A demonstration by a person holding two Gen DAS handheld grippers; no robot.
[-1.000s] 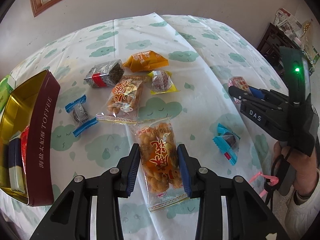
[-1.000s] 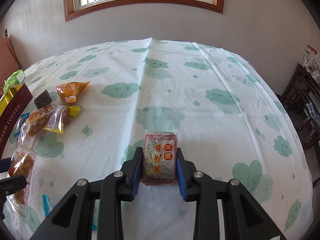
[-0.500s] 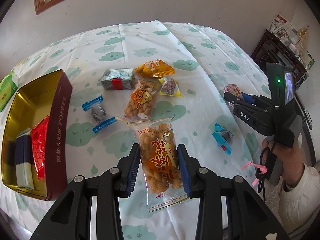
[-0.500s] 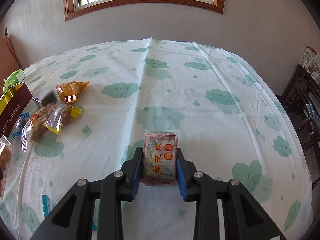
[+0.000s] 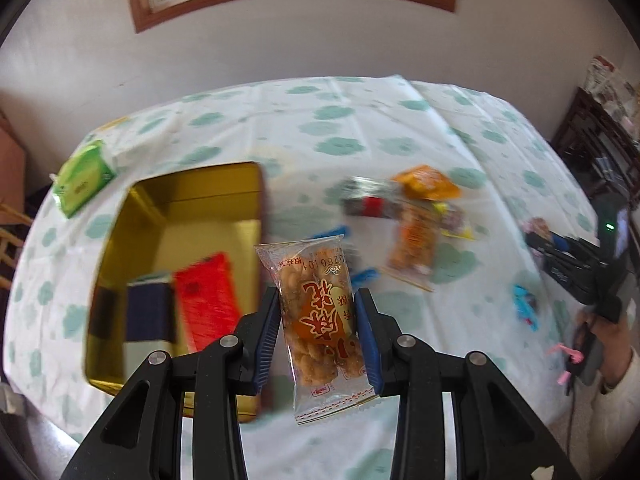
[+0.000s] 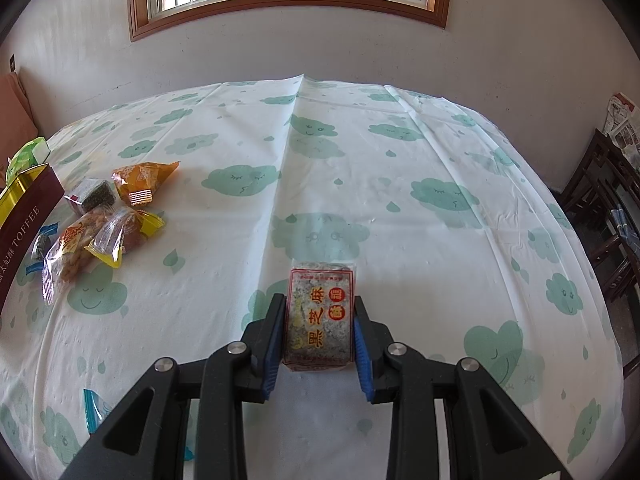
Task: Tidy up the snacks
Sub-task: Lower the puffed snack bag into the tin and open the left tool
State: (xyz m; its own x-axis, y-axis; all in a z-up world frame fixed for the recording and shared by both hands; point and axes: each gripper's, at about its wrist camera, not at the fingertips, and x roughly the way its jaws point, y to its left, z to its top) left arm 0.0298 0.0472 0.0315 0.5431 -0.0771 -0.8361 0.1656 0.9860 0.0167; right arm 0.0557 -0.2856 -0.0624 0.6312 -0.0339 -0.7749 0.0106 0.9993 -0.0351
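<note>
Holding a crinkly clear packet of fried twists point(image 5: 320, 312), lifted beside the gold-lined rectangular tin point(image 5: 172, 216), left gripper point(image 5: 318, 334) clamped. Right gripper point(image 6: 320, 330) clamps a flat speckled sesame bar point(image 6: 320, 312) over the cloud-print tablecloth point(image 6: 360, 168).

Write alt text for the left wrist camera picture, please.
The left gripper holds a clear packet of fried snacks above a cloud-print tablecloth, beside an open gold tin; more snacks lie blurred to the right.
</note>
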